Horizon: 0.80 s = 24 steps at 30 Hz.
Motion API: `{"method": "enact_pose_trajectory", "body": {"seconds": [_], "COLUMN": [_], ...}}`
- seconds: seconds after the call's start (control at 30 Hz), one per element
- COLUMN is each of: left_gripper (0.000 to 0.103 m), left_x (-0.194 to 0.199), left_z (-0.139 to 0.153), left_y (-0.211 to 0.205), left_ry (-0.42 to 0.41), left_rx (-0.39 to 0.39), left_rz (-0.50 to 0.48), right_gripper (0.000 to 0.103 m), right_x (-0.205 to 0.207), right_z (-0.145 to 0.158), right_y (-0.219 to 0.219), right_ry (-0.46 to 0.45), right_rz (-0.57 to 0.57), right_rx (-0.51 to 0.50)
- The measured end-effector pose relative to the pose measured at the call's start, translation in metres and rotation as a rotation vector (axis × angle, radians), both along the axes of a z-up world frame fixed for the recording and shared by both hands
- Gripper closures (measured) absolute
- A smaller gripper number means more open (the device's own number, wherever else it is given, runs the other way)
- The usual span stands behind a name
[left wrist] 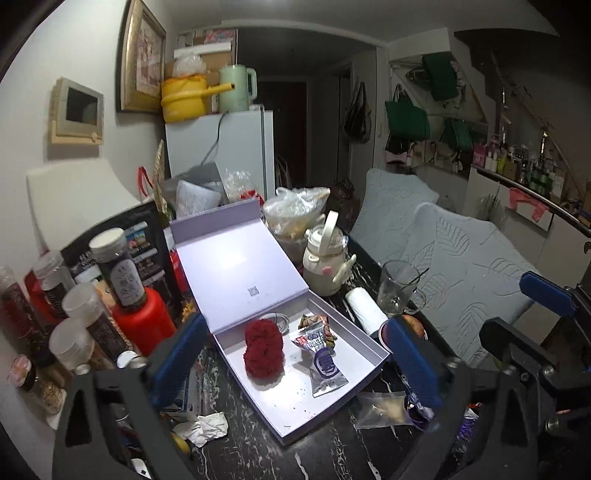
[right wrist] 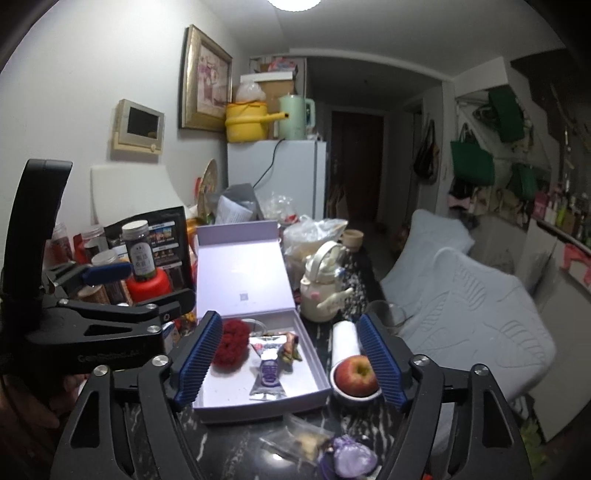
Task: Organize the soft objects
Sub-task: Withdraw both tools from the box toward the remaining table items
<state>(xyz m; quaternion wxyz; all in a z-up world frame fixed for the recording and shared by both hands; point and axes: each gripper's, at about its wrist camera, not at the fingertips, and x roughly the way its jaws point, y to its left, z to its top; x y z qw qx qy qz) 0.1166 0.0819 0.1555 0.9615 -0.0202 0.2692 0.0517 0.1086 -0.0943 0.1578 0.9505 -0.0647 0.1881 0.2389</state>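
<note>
Above the open box (left wrist: 373,363), both tools hang clear, unclenched.

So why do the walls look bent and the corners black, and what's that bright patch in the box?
Left wrist view: a fisheye lens bows the fridge and blackens the corners; lamp glare whitens the box lid. Right wrist view: same bending; the ceiling lamp burns out white and the far doorway stays dark.

Dark marbled table (left wrist: 258,450), red apple (right wrist: 356,372) in a white bowl near right, white paper roll (left wrist: 365,309) beside a glass mug (left wrist: 397,286), cream kettle (left wrist: 325,264) farther back, capped jars (left wrist: 79,314) at left, white fridge (right wrist: 291,177) far, yellow pot (right wrist: 247,122) on top.
</note>
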Motion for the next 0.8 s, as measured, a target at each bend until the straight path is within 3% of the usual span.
{"method": "enact_pose_trajectory", "body": {"seconds": [0.17,0.37,0.8], "left_gripper": [0.001,0.001,0.001], "left_x": [-0.030,-0.056,-0.081], "left_z": [0.011,0.011,-0.021], "left_y": [-0.010,-0.024,-0.063], "left_ry": [-0.061,-0.080,-0.028], "left_rx": [0.029,0.054,0.032], "left_rz": [-0.008,-0.042,-0.161], "right_gripper": [0.021,0.016,0.015], "right_x": [-0.026,-0.051,-0.083], "right_z": [0.000,-0.009,-0.032], "right_y": [-0.012,-0.028,-0.068], "right_ry": [-0.033,-0.039,-0.008], "right_rz": [-0.024,-0.055,-0.141], "right_rx": [-0.007,-0.007,0.009]}}
